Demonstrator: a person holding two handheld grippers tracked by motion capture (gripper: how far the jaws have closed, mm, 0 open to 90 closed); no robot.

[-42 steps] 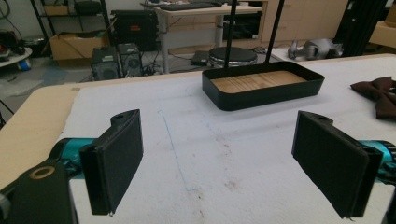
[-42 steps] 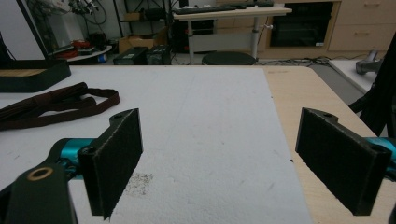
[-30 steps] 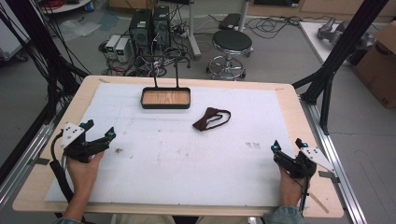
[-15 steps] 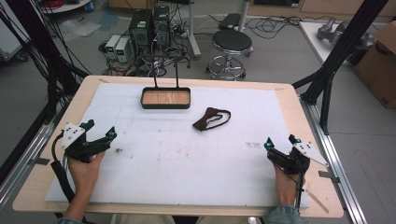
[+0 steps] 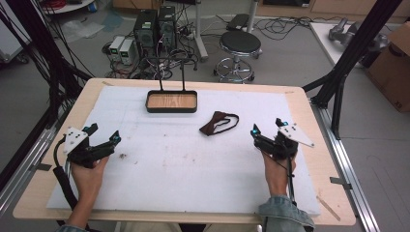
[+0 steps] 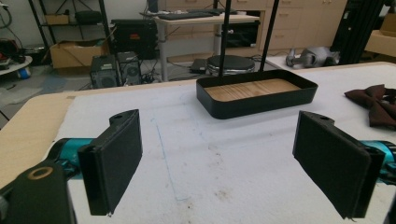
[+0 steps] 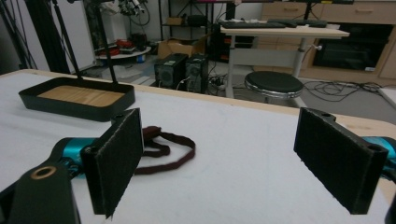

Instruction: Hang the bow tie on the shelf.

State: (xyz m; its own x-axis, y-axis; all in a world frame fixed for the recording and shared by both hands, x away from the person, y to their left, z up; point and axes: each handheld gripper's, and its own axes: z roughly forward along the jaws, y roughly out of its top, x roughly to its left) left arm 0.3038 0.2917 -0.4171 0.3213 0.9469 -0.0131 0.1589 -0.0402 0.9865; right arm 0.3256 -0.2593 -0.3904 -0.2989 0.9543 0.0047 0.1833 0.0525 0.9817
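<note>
A: Where's the bow tie [image 5: 218,123]?

B: Flat on the white mat [image 5: 183,164] of the bench [image 5: 319,159], past the middle toward the right, just off the tray's near right corner and not touching it. Its strap loops out to the right.

A: And the right gripper [image 5: 265,130]?

B: Near the bow tie, to its right, with bare mat between them. Its jaws are spread wide, having just closed a shade, and nothing is between them (in the right gripper view the bow tie lies behind the left pad).

A: The left gripper [image 5: 103,133]?

B: Well apart at the mat's left side, jaws also spread and empty, pointing toward the black tray [image 5: 171,102] with its wooden floor.
</note>
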